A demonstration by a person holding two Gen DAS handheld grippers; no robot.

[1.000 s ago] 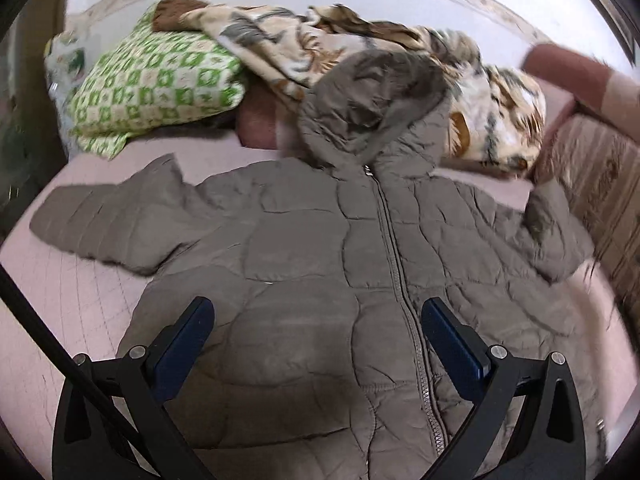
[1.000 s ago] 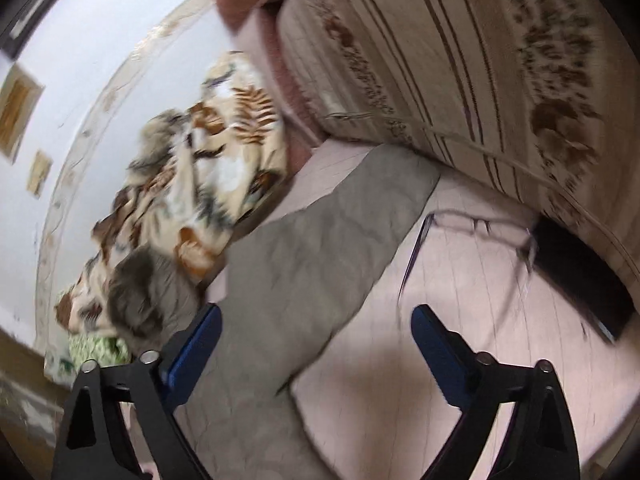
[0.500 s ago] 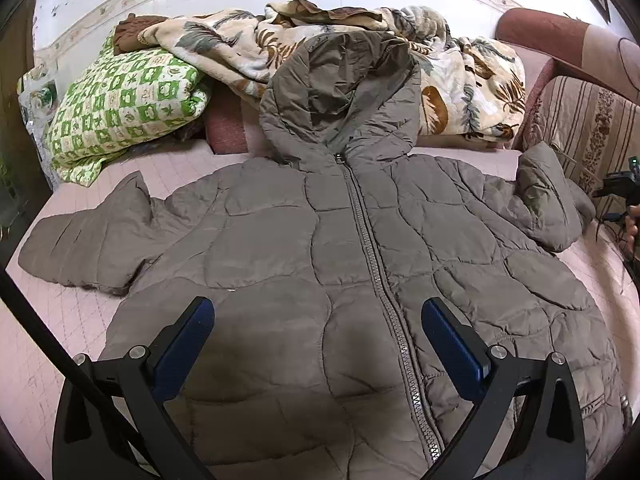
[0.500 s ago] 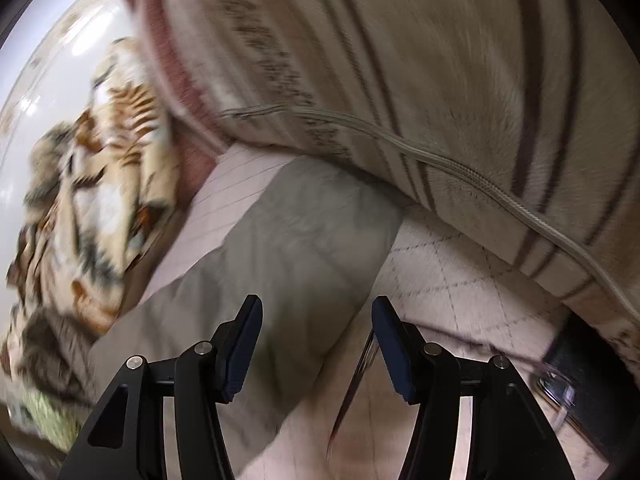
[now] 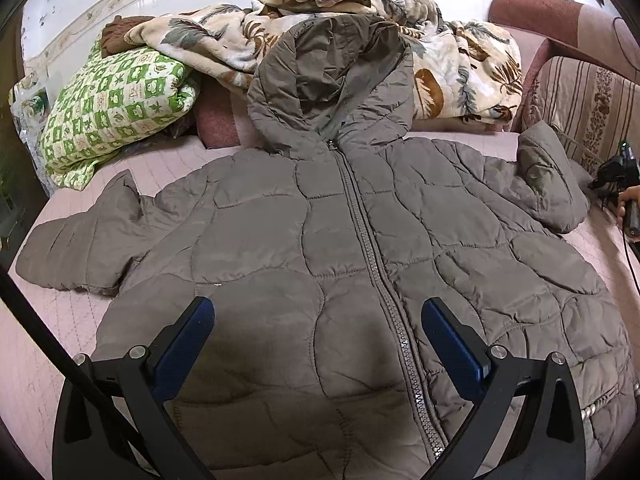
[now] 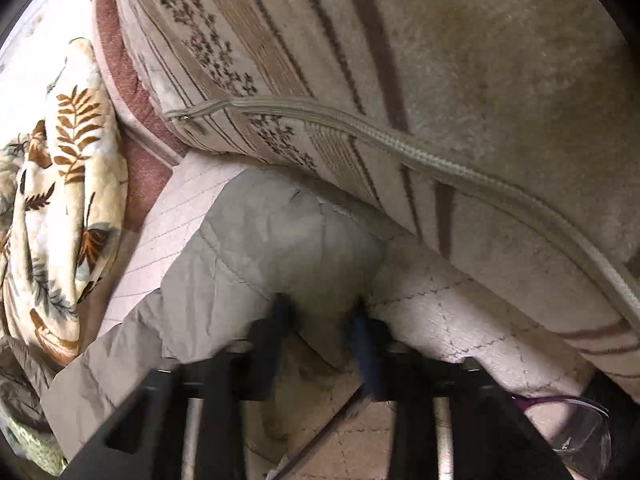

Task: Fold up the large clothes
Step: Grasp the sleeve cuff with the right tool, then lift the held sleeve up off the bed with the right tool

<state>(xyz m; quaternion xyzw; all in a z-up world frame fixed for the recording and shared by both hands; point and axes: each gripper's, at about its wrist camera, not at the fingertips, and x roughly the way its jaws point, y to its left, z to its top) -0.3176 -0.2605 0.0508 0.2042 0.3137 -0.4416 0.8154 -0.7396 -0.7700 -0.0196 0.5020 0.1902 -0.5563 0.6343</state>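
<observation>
Left view is sharp and evenly bright, with a soft shadow on the jacket [image 5: 340, 264] near the lens; right view is dimmer, its gripper [image 6: 320, 312] blurred; fisheye edges bend

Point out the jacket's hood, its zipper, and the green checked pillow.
jacket's hood [image 5: 332, 80]: left wrist view, on its lining.
zipper [image 5: 372, 248]: left wrist view, mid-length.
green checked pillow [image 5: 116, 108]: left wrist view, centre of its face.

Left wrist overlooks jacket [image 5: 320, 240]; right wrist nears its sleeve [image 6: 280, 248].
</observation>
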